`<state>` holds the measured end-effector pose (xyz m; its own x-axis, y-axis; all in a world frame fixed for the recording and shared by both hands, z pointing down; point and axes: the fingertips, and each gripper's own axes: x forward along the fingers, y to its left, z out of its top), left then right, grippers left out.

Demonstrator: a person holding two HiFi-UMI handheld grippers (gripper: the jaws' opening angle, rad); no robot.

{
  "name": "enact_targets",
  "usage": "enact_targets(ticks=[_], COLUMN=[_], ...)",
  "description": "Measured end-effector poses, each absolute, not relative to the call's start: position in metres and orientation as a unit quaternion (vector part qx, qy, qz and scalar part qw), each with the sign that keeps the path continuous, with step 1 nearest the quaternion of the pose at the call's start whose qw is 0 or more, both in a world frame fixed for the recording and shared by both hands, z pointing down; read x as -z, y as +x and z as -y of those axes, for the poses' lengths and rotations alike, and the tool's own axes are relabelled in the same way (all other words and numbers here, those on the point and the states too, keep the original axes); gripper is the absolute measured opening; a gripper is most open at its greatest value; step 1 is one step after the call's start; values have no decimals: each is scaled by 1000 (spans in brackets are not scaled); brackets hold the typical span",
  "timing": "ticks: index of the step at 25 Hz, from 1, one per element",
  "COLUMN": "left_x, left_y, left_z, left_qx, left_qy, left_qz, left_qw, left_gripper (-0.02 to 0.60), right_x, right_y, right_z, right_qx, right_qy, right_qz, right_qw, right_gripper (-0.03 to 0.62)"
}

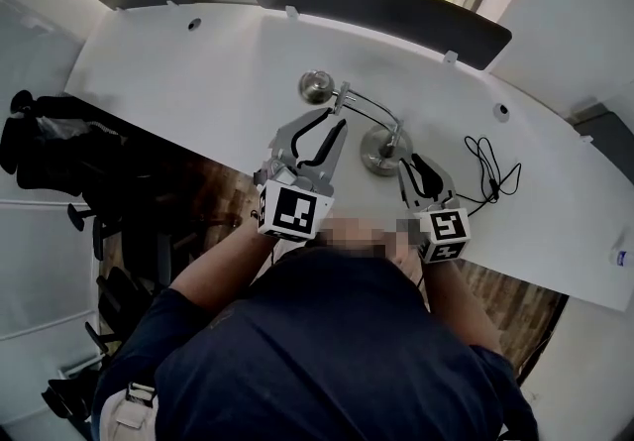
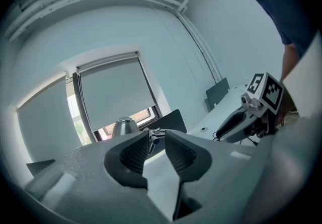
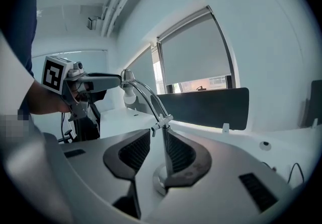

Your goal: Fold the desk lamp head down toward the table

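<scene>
**Hazards**
- Tipping or sliding: the desk lamp is standing on a small round base near the front edge of the counter. If the upper arm is pushed down while the stem is going unclamped, the base is likely to lift or skid toward the person.
- Slipping: the tubes are thin and polished. Jaws closing off-centre are liable to be sliding along the metal rather than turning the hinge.
- Wrong purchase: the left gripper is lining up on the small joint. Closing on its knob instead of the arm could be giving poor leverage.
- Snagging: a black cord is lying coiled just right of the base, near the right gripper.

**Jaws**
- Left: standing apart, the joint sitting at the gap between the tips, nothing being squeezed.
- Right: the right gripper is also standing apart. The upright stem is running between the jaws close against one pad, with a clear gap to the other.

**Item condition**
- Chrome finish, with curved twin rods rising from the stem to the joint.
- The lamp head, a small bell-shaped shade, is hanging raised off the counter on the side farther from the person.
- The fold is judged as not yet begun.
</scene>
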<state>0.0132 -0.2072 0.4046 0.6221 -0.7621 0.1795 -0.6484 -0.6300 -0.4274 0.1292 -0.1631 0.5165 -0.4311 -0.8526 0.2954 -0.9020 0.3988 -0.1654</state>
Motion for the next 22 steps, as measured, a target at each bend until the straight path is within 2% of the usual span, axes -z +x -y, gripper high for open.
enact_targets(ticks=[3,10,22], left_x=[-412,-413,-413], left_y=[13,17,17], left_z=[211,216,218], left_qx=[185,213,231], left_qy=[-878,-861,-848], left_qz=[-407,-409,-412], left_qw=[169,214,240], left_gripper=[84,84,60], right_x=[-530,-554,-578], right_y=[129,126,114], right_z=[173,196,222], right_qx=[-155,-139,-118], right_qy=[525,531,515], right_qz=[833,826,835], right_qw=[88,130,152], right_gripper=[123,129,129])
